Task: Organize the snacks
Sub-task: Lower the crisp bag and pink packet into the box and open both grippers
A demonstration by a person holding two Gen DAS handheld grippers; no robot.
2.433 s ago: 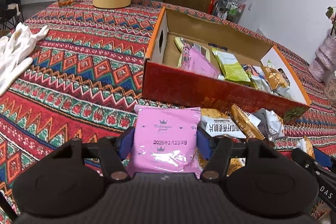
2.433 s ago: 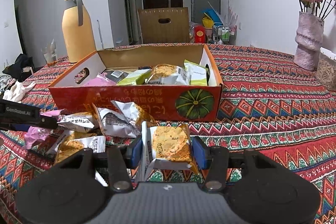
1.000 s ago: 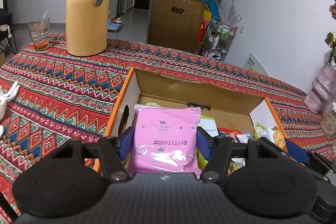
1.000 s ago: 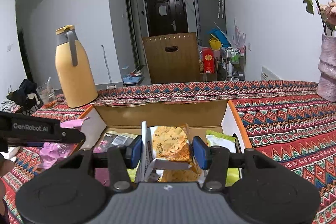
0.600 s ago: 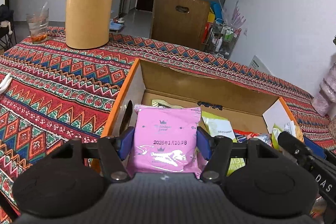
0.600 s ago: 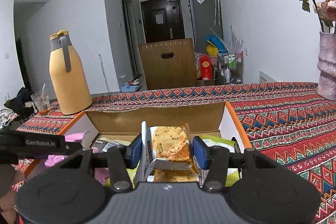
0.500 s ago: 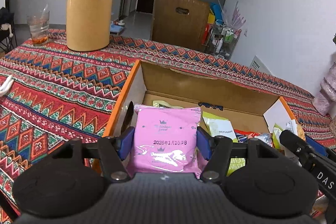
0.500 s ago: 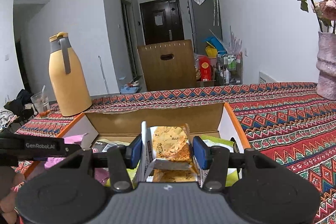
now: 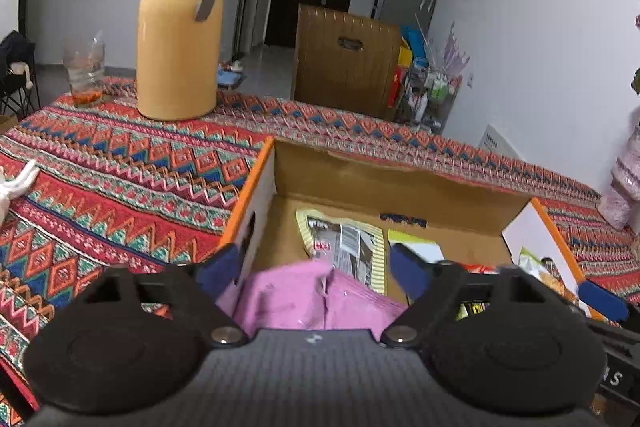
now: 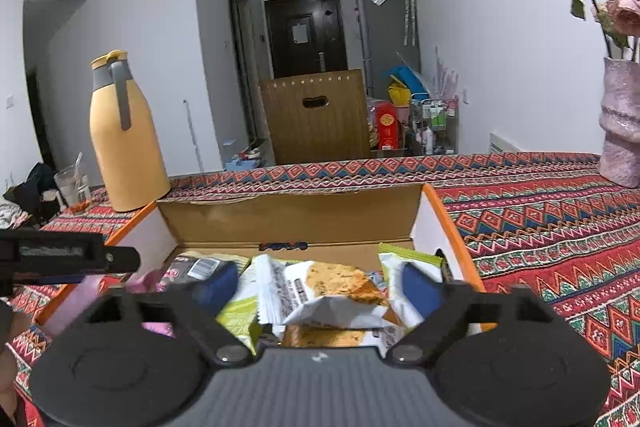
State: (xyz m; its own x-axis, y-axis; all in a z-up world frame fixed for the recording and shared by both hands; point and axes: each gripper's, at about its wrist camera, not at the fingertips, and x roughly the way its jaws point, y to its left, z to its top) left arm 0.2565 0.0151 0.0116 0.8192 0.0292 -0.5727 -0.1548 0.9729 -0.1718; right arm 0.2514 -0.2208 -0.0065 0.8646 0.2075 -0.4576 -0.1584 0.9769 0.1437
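Observation:
An open cardboard box [image 9: 404, 187] with orange rims lies on the patterned tablecloth and holds several snack packets. My left gripper [image 9: 316, 263] is open over the box's left end. The pink snack packet [image 9: 316, 303] lies loose below its spread fingers, on the other packets. My right gripper [image 10: 320, 283] is open over the box's [image 10: 288, 219] right part. The white packet with an orange cracker picture [image 10: 324, 295] lies loose between and below its fingers. The left gripper's body [image 10: 60, 255] shows at the left of the right wrist view.
A tall yellow thermos [image 9: 180, 23] and a glass [image 9: 85, 71] stand at the table's far left. A pink vase with flowers [image 10: 620, 123] stands at the far right. A brown chair back [image 10: 316, 115] rises behind the table. A white cloth [image 9: 16, 183] lies at the left edge.
Both grippers have opened over the box. The pink packet has dropped out of the left one and the cracker packet out of the right one, into the box.

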